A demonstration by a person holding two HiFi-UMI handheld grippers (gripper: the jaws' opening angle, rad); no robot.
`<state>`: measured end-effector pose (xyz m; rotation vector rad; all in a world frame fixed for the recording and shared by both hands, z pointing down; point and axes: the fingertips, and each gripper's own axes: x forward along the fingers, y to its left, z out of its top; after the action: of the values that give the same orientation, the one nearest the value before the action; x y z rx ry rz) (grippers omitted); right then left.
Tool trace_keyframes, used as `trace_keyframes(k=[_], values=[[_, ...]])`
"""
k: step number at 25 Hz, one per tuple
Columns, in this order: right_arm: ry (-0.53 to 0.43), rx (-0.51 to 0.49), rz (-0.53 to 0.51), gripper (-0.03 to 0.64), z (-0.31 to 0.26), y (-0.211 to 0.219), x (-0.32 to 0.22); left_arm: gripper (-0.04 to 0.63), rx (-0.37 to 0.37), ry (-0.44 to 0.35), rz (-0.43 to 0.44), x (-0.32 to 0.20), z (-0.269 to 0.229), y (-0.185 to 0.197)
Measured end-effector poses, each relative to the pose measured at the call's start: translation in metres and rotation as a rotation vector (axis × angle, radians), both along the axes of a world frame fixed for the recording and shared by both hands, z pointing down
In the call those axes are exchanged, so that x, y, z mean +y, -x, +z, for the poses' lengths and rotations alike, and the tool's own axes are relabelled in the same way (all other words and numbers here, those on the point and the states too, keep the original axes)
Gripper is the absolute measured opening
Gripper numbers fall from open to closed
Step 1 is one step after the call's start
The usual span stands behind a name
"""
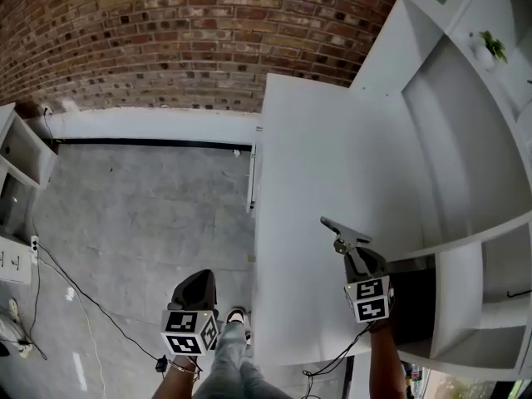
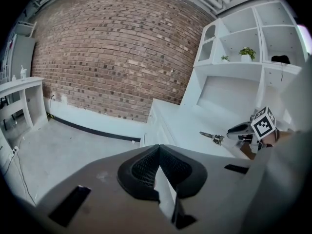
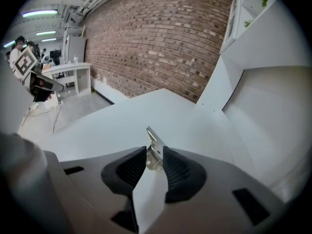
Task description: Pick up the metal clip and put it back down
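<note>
Clip (image 3: 153, 141) in right tongs (image 3: 155, 155), mid counter (image 1: 316, 156)

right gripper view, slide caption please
Right gripper shut on a small silver metal clip, white desk beneath.

I read: clip (image 3: 154, 152) silver; tabletop (image 1: 307, 165) plain white; wall (image 1: 150, 32) red-brown brick pattern; floor (image 1: 141, 214) grey; plant (image 1: 494, 46) green.

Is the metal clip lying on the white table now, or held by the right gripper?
Held. The small silver metal clip sits pinched between the jaws of the right gripper, its tip sticking out.
</note>
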<state>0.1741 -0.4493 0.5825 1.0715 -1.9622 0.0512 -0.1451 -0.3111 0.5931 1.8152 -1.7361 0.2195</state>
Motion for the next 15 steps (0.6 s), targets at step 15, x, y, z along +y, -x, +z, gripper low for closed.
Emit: trace_keyframes(k=[15], values=[[-0.066, 0.462, -0.195, 0.106, 0.037, -0.003, -0.020, 0.011, -0.009, 0.015, -0.001, -0.007, 0.021, 0.021]])
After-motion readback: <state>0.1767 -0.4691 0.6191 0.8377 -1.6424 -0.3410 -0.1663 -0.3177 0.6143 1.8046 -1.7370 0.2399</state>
